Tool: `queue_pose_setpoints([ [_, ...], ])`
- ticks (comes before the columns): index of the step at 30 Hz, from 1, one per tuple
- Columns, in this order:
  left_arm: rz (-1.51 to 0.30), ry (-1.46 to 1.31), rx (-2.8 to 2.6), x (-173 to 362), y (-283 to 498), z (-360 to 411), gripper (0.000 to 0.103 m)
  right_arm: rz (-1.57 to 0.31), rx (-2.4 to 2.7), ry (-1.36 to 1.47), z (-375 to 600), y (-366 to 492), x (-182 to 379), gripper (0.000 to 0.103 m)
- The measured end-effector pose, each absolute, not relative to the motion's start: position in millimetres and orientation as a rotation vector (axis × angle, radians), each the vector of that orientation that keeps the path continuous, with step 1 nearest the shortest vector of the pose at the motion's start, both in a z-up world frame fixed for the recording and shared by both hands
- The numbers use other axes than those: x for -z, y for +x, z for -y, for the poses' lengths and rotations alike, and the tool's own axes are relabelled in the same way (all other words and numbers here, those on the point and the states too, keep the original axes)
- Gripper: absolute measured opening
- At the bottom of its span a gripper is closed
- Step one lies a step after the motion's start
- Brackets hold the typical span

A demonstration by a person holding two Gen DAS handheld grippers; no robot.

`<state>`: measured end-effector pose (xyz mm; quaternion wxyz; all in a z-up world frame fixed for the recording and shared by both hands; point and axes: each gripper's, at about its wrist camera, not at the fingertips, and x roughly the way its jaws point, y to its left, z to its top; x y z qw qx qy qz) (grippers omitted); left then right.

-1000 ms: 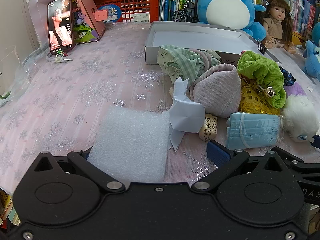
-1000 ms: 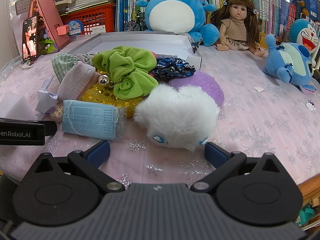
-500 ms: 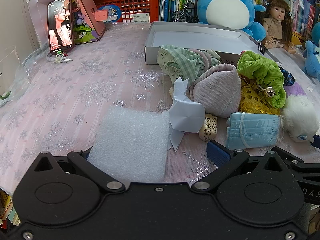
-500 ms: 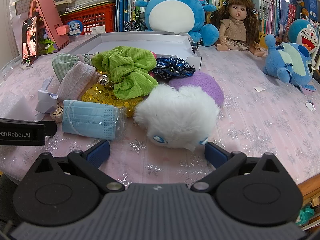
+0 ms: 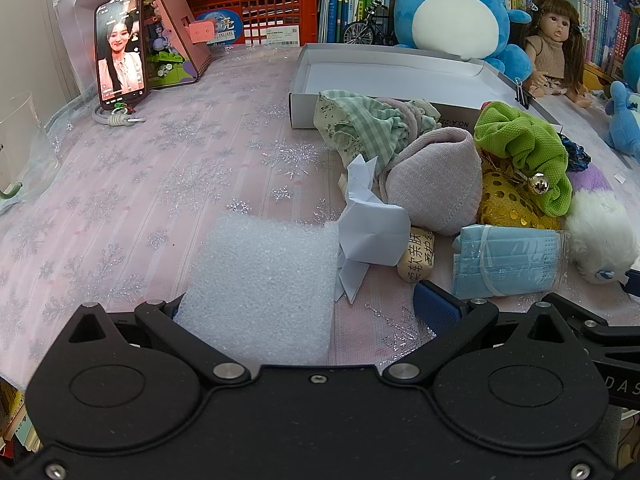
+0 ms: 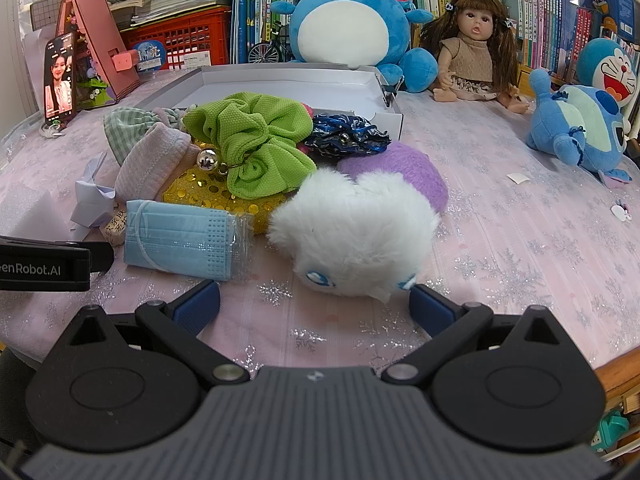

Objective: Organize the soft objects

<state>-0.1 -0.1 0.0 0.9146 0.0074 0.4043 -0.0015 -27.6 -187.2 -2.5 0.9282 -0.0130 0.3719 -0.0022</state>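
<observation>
A pile of soft things lies in front of an empty white box (image 5: 396,76) (image 6: 280,80). In it are a green scrunchie (image 6: 248,144), a pink sock (image 5: 436,180), a checked cloth (image 5: 360,128), a gold sequin pouch (image 6: 212,192), a blue mask pack (image 6: 188,240) and a white plush (image 6: 356,232) on a purple plush (image 6: 404,172). My left gripper (image 5: 304,312) is open, with a white foam block (image 5: 264,280) lying between its fingers on the cloth. My right gripper (image 6: 316,300) is open just short of the white plush.
A phone (image 5: 120,52) leans at the far left beside a pink house model (image 5: 168,24). A big blue plush (image 6: 348,20), a doll (image 6: 472,52) and a small blue plush (image 6: 580,128) sit at the back and right. White folded paper (image 5: 372,224) lies by the foam. The table edge (image 6: 620,368) is near right.
</observation>
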Motion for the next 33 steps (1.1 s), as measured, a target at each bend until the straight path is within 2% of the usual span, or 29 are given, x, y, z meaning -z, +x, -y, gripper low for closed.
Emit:
queue_pose_setpoints([
  [17,-0.829,0.015,0.003,0.2,-0.3,0.1,0.103,-0.761,0.005,-0.026,186.9,-28.0,2.4,0.103],
  [33,-0.748,0.019,0.028,3.6,-13.1,-10.8,0.103,-0.721,-0.001,-0.021,187.7,-34.2,4.8,0.103],
])
